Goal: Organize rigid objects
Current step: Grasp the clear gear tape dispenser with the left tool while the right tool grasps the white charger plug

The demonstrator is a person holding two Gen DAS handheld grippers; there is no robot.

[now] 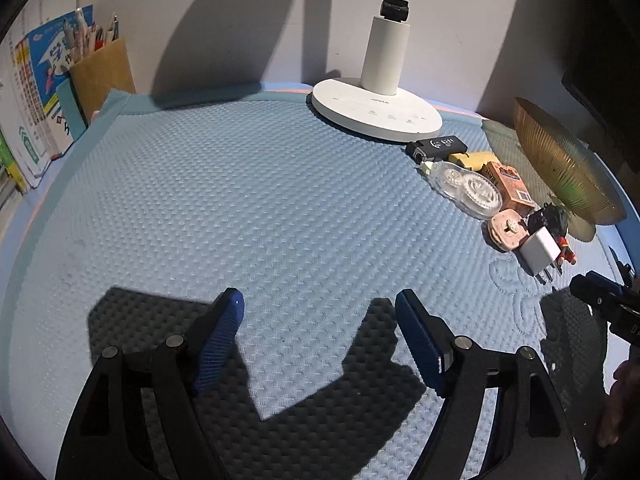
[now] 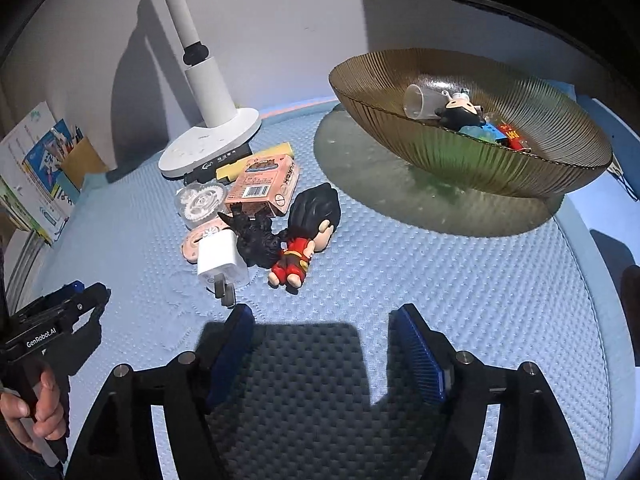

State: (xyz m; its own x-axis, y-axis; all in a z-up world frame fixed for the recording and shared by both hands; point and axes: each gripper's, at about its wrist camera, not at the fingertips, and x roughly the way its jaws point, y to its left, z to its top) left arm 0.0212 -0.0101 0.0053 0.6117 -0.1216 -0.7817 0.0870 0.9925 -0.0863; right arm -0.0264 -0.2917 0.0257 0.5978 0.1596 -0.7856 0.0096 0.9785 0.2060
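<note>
Clutter lies in a loose heap on the blue quilted mat (image 2: 400,264), between the white lamp base (image 2: 208,148) and the amber ribbed glass bowl (image 2: 480,160). Nearest the right gripper (image 2: 322,354) is a white plug adapter (image 2: 222,266) with its prongs pointing toward the camera; it touches a black spiky figure (image 2: 254,240) and overlaps a pink round case (image 2: 196,242). Just beside these lies a small doll in red clothes (image 2: 304,240) with black hair, on its back. Behind them sit a clear correction-tape dispenser (image 2: 200,200), a pink box with a barcode (image 2: 262,190), a yellow block (image 2: 256,162) and a black device (image 1: 436,146) tucked against the lamp base. The bowl already holds several small toys, among them a pale cup (image 2: 420,102) and a black-and-white figure (image 2: 460,114). Both grippers hover over bare mat with jaws spread wide and nothing between the blue pads. The left gripper (image 1: 320,334) is well apart from the heap, a hand (image 2: 36,412) around its handle. A pen holder (image 1: 102,72) and books (image 1: 32,92) stand at the far left edge.
</note>
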